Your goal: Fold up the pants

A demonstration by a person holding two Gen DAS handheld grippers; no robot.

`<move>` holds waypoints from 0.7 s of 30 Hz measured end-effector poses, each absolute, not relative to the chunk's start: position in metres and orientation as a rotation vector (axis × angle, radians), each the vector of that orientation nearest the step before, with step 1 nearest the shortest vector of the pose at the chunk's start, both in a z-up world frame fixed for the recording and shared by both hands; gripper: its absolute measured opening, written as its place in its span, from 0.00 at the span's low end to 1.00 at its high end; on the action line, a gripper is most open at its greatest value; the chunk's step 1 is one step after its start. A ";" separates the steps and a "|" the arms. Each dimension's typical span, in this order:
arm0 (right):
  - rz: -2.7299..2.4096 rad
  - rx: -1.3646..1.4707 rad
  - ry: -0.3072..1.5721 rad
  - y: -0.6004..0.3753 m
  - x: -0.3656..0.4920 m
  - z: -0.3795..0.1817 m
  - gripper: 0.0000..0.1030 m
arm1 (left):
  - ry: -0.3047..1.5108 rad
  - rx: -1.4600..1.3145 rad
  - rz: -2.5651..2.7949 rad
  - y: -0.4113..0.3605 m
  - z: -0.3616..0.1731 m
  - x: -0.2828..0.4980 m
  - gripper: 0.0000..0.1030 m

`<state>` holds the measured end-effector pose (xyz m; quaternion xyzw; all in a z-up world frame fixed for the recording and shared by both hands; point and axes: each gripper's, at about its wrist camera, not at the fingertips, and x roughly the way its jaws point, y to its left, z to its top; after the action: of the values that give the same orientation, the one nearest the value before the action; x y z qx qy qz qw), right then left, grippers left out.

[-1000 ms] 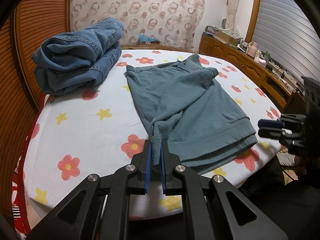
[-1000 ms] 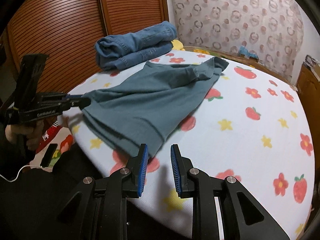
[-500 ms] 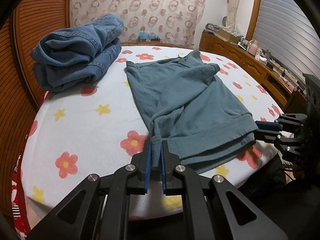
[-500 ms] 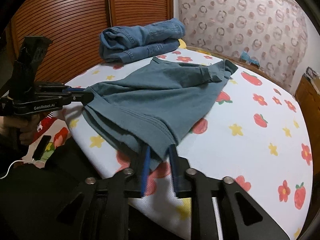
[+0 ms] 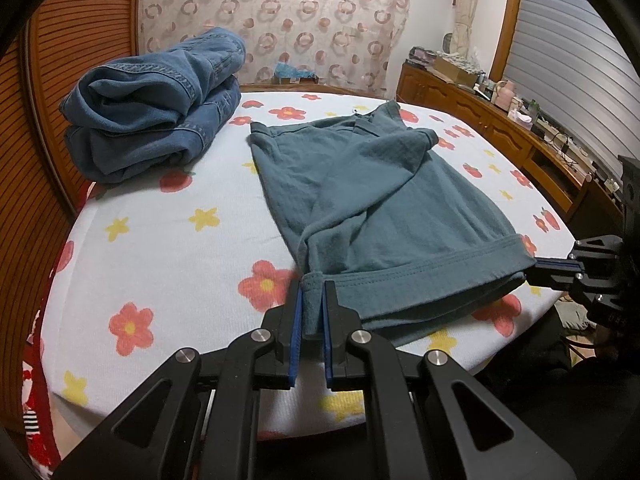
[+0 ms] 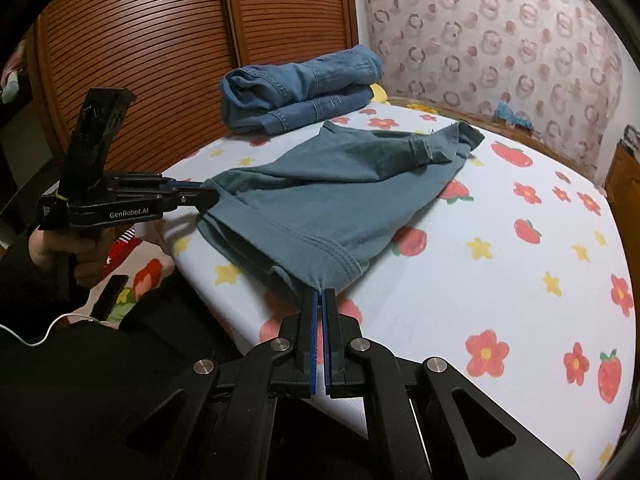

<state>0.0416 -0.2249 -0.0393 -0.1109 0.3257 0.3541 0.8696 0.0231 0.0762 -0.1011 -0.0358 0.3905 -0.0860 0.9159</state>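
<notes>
Change: your right gripper [image 6: 320,300] has come in from open air, jaws just closing, now clamped on shorts [image 5: 360,200] hem corner, 6 o'clock. Left gripper [image 5: 311,300] pinches other corner. Shorts flat on bed [image 5: 160,240], jeans [image 5: 152,112] at 10 o'clock. Both corners secured; lift-and-fold likely next.

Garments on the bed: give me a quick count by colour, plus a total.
Teal: 1, the teal shorts lying flat, hem corners clamped by the left gripper and right gripper.
Blue denim: 1, the folded jeans at the far corner.
Total: 2
</notes>
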 end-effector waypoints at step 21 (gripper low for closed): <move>0.596 -0.156 0.607 -0.228 0.085 -0.024 0.17 | 0.776 -0.037 -0.156 0.074 -0.082 0.016 0.27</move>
<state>0.0846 -0.2284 -0.0243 -0.0754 0.2942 0.2890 0.9079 0.0157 0.0742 -0.0818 -0.0182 0.3778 -0.0760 0.9226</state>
